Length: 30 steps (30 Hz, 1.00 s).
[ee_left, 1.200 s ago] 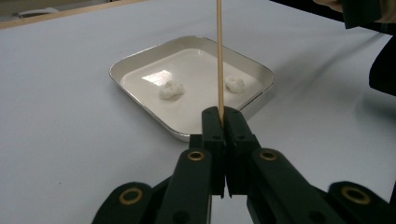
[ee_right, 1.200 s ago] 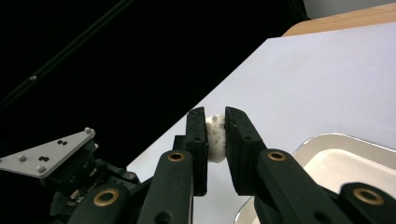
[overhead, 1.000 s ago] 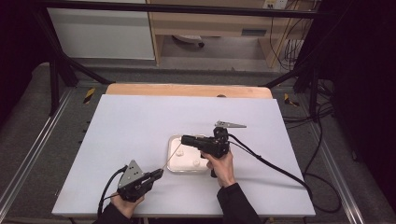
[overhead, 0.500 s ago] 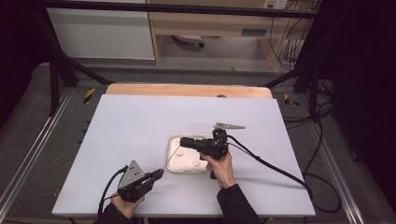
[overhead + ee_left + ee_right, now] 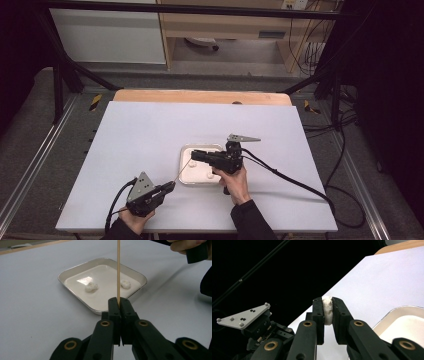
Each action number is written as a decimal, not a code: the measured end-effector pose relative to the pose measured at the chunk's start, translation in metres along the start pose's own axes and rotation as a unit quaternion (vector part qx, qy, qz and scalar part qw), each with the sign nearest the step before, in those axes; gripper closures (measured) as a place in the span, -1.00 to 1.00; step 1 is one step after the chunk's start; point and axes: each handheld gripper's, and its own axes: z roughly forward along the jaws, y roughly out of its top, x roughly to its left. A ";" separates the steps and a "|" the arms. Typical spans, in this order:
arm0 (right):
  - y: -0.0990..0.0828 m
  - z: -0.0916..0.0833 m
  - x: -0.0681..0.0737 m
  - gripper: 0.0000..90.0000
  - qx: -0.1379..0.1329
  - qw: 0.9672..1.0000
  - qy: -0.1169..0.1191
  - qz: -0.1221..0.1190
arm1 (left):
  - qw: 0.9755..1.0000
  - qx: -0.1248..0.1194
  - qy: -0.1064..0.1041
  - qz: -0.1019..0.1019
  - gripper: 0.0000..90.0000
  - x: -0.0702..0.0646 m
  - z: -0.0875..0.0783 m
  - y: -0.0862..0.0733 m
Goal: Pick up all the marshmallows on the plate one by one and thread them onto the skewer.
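The high view is looking forward and down from above the person's side, taking in the whole table from afar. The left gripper view is riding low and close, looking along its jaws across the tray. The right gripper view is facing out over the table's edge. All three are sharing the tray.

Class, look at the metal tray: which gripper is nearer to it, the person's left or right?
Right. The right gripper hangs over the tray, holding a white lump. The left gripper sits apart, beside the tray's near-left corner, gripping a skewer.
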 end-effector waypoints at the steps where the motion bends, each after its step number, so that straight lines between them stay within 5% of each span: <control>1: 0.000 0.000 0.000 0.82 0.000 1.000 0.000 -0.001 | 1.000 0.000 0.000 0.000 0.96 0.000 0.000 0.000; 24: -0.008 0.003 0.002 0.82 0.012 1.000 0.000 -0.003 | 1.000 0.004 -0.001 0.000 0.96 -0.002 0.005 0.001; 27: -0.017 0.013 0.002 0.81 0.053 0.999 0.013 -0.001 | 1.000 -0.012 0.002 -0.010 0.97 -0.004 0.008 0.010; 30: -0.023 0.021 0.007 0.81 0.048 0.999 0.004 -0.021 | 1.000 -0.008 0.000 -0.017 0.96 -0.002 0.011 0.008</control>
